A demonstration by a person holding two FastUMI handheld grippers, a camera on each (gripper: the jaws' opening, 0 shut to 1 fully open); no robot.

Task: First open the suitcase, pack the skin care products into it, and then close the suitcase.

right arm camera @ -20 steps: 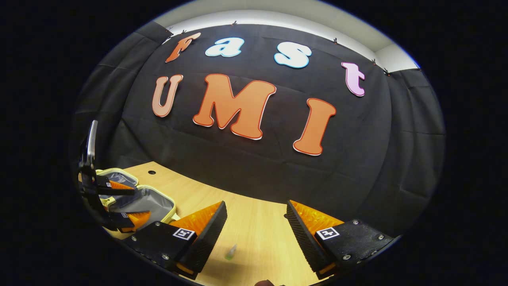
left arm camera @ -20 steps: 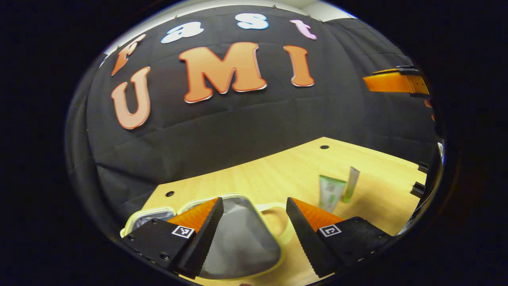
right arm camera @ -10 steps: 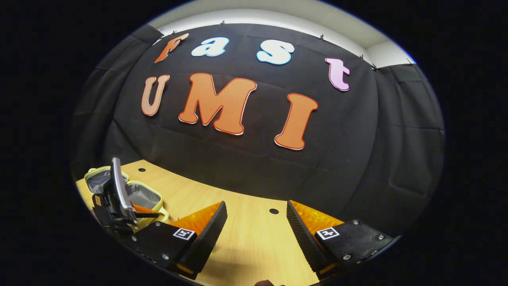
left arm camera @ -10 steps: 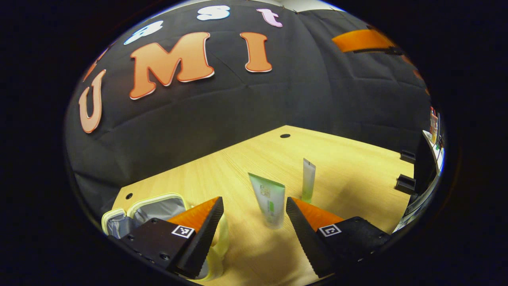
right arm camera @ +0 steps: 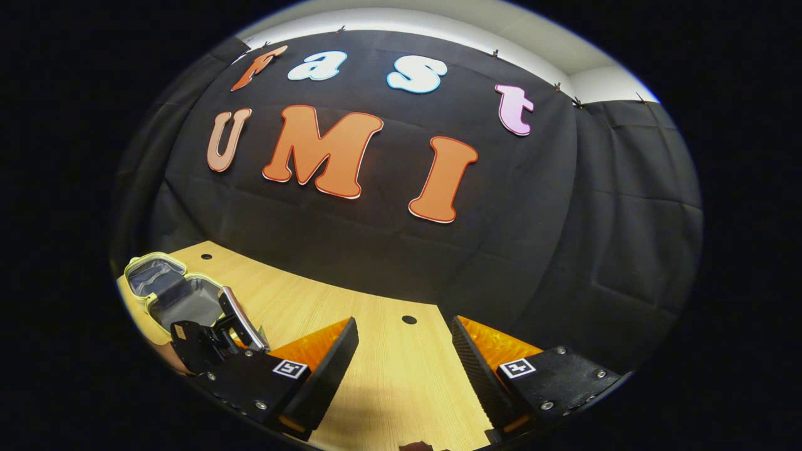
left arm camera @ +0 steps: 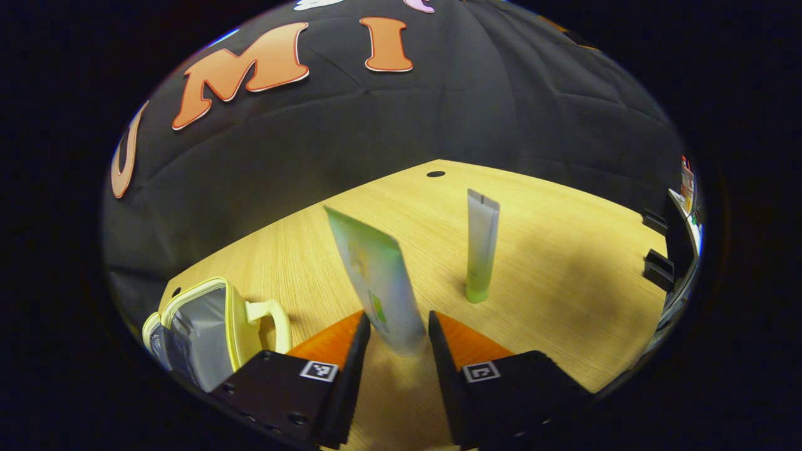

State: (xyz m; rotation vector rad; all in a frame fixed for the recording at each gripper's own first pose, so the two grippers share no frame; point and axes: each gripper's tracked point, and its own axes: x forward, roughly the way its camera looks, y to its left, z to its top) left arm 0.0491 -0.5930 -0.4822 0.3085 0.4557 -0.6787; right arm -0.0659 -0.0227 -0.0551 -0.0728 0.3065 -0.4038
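The left gripper [left arm camera: 399, 341], over the open suitcase [left arm camera: 197, 332] a second ago, now closes its fingers around a standing tube [left arm camera: 376, 282] on the desk [left arm camera: 564, 282]; packing begins. The right gripper [right arm camera: 405, 351] hangs spread, empty.

The left gripper [left arm camera: 399, 341] is seen with its two fingers drawn close around the base of a wide tube [left arm camera: 378, 279], which stands tilted between them; contact cannot be confirmed. A slimmer tube [left arm camera: 481, 244] is stood upright beyond the right finger. An opened yellow-edged suitcase [left arm camera: 200, 326] is laid beside the left finger on the wooden table [left arm camera: 564, 275].
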